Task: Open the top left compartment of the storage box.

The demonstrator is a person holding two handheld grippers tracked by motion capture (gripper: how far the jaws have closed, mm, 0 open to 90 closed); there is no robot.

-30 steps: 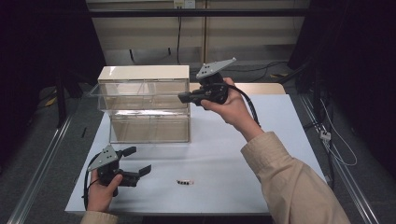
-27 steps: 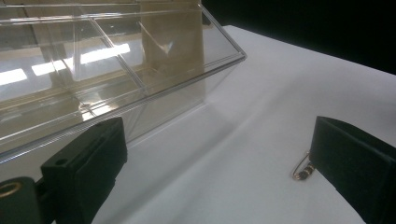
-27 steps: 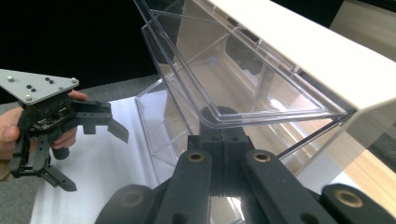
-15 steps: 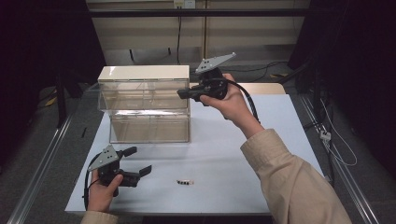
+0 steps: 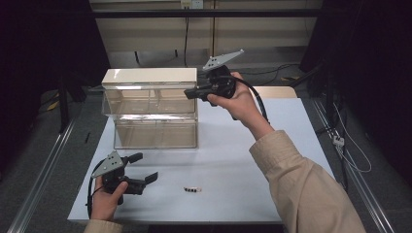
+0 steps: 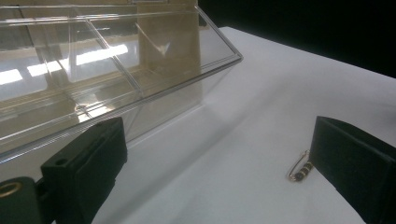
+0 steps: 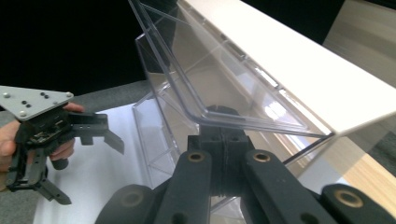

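Observation:
A clear plastic box with a white top stands at the back left of the white table. At the box's upper right corner, my right gripper is shut on the edge of its clear hinged flap, which is tilted up and open. The right gripper view has the jaws pressed together on that edge. My left gripper rests open and empty near the front left of the table. A small beaded pin lies just right of it, beside one black jaw in the left gripper view, pin.
Metal rails run along both sides of the table. A wooden board lies behind the right hand. A cable trails from the right gripper. Bare table spreads right of the box.
The right hand has risen a little with the flap edge in its jaws. The left hand and the pin stay where they were.

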